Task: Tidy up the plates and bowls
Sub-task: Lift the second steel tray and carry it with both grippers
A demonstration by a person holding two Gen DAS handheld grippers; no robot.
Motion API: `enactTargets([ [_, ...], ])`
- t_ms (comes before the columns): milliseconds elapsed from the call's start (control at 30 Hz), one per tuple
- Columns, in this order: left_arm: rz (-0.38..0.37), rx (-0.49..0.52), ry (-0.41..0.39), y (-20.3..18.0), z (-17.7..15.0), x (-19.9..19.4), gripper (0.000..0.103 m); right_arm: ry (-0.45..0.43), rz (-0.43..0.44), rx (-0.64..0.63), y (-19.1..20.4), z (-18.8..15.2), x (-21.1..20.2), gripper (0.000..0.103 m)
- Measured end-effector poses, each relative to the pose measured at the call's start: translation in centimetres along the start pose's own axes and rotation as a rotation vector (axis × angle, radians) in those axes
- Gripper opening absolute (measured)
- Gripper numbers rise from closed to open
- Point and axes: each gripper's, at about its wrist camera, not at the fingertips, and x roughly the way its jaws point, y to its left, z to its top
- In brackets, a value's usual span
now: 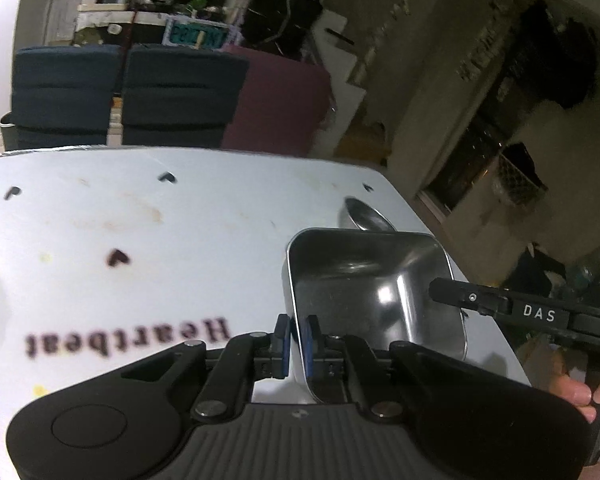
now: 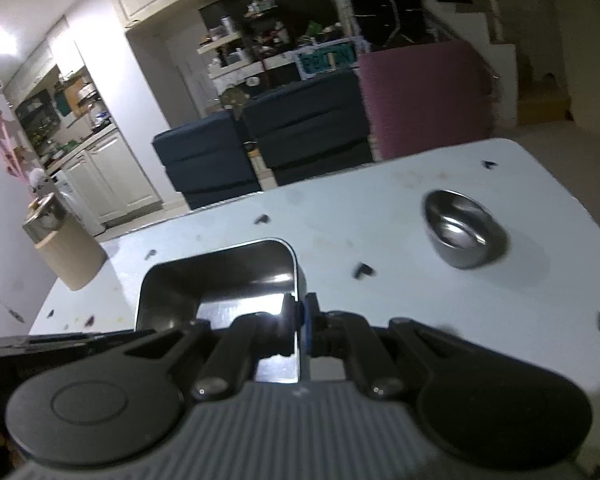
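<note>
Both grippers clamp opposite rims of a rectangular steel tray (image 1: 372,292) above the tabletop (image 1: 140,220): left gripper (image 1: 298,344), right gripper (image 2: 300,330). Kept level, it should clear the round steel bowl (image 2: 464,232) at two o'clock.

Tray (image 2: 220,276) sits low and left of centre in the right wrist view, over the table (image 2: 380,220); bowl (image 2: 464,228) rests on the table at right, chairs (image 2: 260,148) behind.
</note>
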Motion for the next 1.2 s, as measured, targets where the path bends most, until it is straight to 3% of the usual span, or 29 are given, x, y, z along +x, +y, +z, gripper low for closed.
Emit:
enactTargets([
  [333, -0.008, 0.073, 0.097, -2.4, -2.1, 3.2, 0.007, 0.03, -0.073, 0.007, -3.6, -2.7, -2.5, 0.007],
  [733, 0.03, 0.131, 0.228, -3.3, -3.6, 5.9, 0.01, 0.115, -0.105, -0.043, -3.1, -3.3, -1.7, 0.009],
  [1200, 0.026, 0.183, 0.273, -3.7, -4.5, 7.2, 0.01, 0.197, -0.171, -0.123, -2.5, -4.0, -0.2, 0.009],
])
